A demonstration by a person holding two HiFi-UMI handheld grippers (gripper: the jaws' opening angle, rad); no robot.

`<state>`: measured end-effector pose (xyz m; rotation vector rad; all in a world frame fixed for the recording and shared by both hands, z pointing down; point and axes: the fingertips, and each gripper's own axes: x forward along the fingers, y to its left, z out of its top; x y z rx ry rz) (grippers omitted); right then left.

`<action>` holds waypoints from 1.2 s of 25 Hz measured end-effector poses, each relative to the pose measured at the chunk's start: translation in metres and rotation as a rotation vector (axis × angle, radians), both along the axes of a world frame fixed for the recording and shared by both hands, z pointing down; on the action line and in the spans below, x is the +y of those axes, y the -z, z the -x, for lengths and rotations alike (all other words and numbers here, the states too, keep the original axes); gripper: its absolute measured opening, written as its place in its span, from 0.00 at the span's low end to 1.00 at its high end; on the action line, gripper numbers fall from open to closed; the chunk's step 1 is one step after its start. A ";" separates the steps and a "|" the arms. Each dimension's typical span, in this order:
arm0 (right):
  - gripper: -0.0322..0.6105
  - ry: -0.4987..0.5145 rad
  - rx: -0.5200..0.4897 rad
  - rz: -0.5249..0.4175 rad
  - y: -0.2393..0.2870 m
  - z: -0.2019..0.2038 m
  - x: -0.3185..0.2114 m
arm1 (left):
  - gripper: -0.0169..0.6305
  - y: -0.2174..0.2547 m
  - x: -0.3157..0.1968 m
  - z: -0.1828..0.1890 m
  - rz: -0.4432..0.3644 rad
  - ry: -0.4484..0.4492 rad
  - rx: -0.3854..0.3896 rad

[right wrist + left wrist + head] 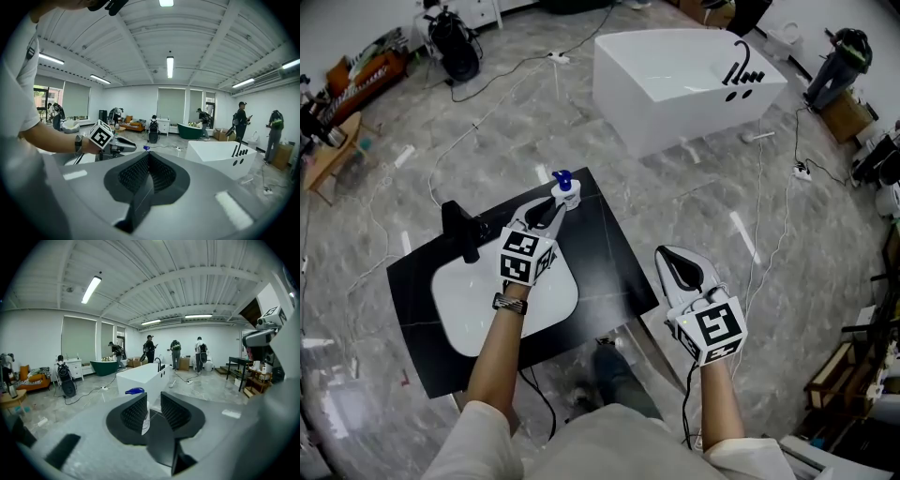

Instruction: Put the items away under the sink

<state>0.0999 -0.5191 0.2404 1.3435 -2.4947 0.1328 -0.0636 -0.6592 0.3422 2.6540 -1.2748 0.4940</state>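
A small white bottle with a blue cap (565, 187) stands near the far edge of the black counter (607, 265). My left gripper (554, 210) hovers over the counter with its tips just short of the bottle. In the left gripper view the bottle (136, 391) shows past the left jaw, and the left gripper (153, 409) is open with a gap beside the bottle. My right gripper (678, 266) hangs off the counter's right side over the floor. In its own view the right gripper (149, 161) is shut and holds nothing.
A white sink basin (467, 305) is set into the counter, with a black faucet (461, 231) at its far left. A white bathtub (684, 80) stands further off. Cables run across the marble floor (759, 216). People stand at the room's far end.
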 end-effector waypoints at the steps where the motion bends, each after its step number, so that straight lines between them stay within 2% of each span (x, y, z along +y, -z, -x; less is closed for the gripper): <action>1: 0.06 -0.001 0.001 0.005 -0.004 0.000 -0.005 | 0.18 -0.006 -0.009 0.000 0.004 0.006 0.002; 8: 0.06 0.005 0.035 0.039 -0.027 -0.005 -0.035 | 0.25 -0.040 -0.059 -0.001 0.017 0.035 -0.024; 13: 0.06 0.009 0.044 0.067 -0.037 -0.009 -0.055 | 0.30 -0.050 -0.085 -0.005 0.002 0.052 0.020; 17: 0.06 0.012 0.052 0.087 -0.050 -0.012 -0.060 | 0.30 -0.047 -0.095 -0.009 -0.066 0.063 0.054; 30: 0.06 -0.007 0.047 0.118 -0.069 -0.030 -0.068 | 0.29 -0.057 -0.119 -0.024 -0.096 0.050 0.049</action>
